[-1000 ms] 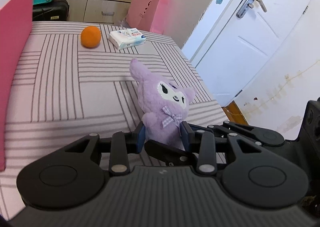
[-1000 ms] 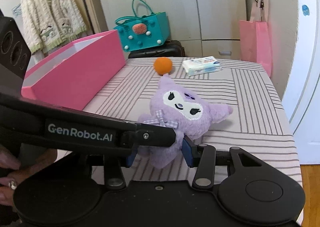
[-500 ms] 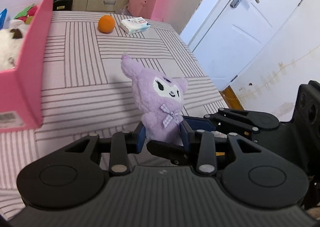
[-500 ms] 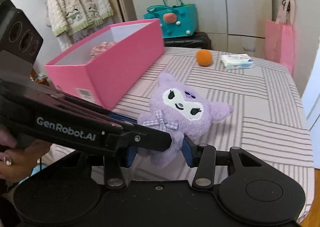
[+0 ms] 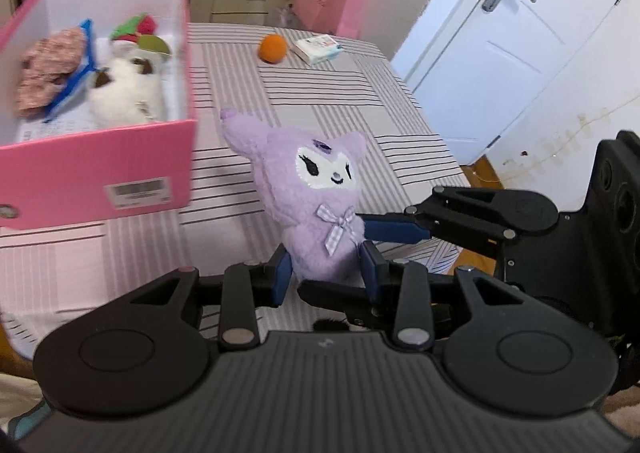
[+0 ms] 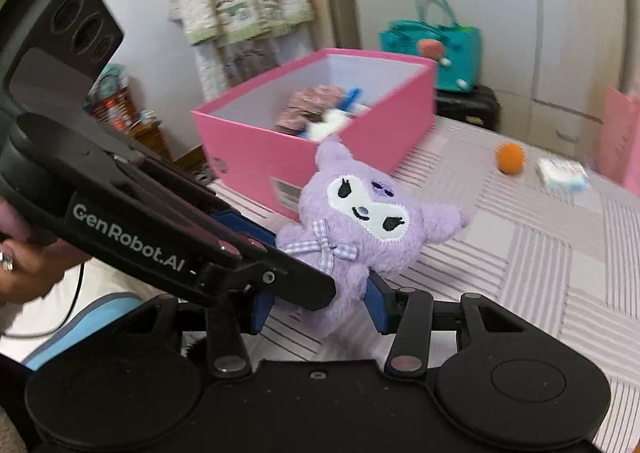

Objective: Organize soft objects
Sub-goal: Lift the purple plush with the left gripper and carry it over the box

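From the left wrist view, our left tongs pinch the lower body of the purple plush toy, held upright above the striped table. Our right tongs reach in from the right and press its side. A pink box with soft things inside sits to the left; an orange ball and a tissue pack lie farther back.

From the right wrist view, our right tongs clamp the toy from below, while the left tongs grip it near the bow. The pink box stands behind.
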A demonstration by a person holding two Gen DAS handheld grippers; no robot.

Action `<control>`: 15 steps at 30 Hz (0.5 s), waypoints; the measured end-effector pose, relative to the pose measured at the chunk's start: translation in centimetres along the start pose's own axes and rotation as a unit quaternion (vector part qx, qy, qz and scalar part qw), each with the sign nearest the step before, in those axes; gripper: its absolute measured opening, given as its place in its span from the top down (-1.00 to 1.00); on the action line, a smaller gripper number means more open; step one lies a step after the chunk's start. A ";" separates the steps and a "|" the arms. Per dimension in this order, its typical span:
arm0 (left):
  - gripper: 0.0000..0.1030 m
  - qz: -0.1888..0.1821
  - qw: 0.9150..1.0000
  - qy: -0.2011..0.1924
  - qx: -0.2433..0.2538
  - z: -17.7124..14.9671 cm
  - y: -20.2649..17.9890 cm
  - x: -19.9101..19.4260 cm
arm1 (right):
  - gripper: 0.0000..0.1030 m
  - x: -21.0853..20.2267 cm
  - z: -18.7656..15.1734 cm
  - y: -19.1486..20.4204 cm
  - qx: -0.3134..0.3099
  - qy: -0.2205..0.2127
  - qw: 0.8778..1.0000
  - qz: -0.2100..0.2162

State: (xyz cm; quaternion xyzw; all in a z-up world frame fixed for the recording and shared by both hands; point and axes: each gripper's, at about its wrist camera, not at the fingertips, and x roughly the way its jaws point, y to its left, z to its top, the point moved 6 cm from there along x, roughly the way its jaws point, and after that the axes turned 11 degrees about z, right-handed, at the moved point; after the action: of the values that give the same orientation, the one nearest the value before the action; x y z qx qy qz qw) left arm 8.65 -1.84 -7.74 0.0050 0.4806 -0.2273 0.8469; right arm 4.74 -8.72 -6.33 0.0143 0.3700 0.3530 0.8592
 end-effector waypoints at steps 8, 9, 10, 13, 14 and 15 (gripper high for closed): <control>0.32 0.037 0.999 -0.036 -0.002 0.4 3.1 -4.6 | -0.06 0.8 3.5 4.1 -0.072 -0.014 0.997 0.023; 0.32 0.041 0.998 -0.043 -0.002 0.6 3.5 -5.0 | -0.06 0.9 4.1 4.4 -0.078 -0.016 0.996 0.026; 0.32 0.043 0.998 -0.050 -0.003 0.9 4.0 -5.5 | -0.06 1.1 4.7 4.6 -0.082 -0.019 0.996 0.029; 0.32 0.048 0.996 -0.072 -0.012 2.2 5.6 -6.4 | -0.06 1.7 6.7 5.0 -0.094 -0.031 0.995 0.033; 0.32 0.050 0.995 -0.080 -0.016 2.6 6.2 -6.7 | -0.06 2.1 7.4 5.1 -0.095 -0.035 0.994 0.036; 0.32 0.053 0.995 -0.088 -0.019 3.0 6.8 -6.9 | -0.06 2.4 8.1 5.1 -0.095 -0.039 0.994 0.040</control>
State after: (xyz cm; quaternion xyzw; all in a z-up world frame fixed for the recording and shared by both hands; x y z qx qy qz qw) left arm 10.73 6.15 -1.91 -0.0058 0.4073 -0.1725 0.8969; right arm 8.08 -1.48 -0.54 -0.0393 0.3000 0.4200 0.8556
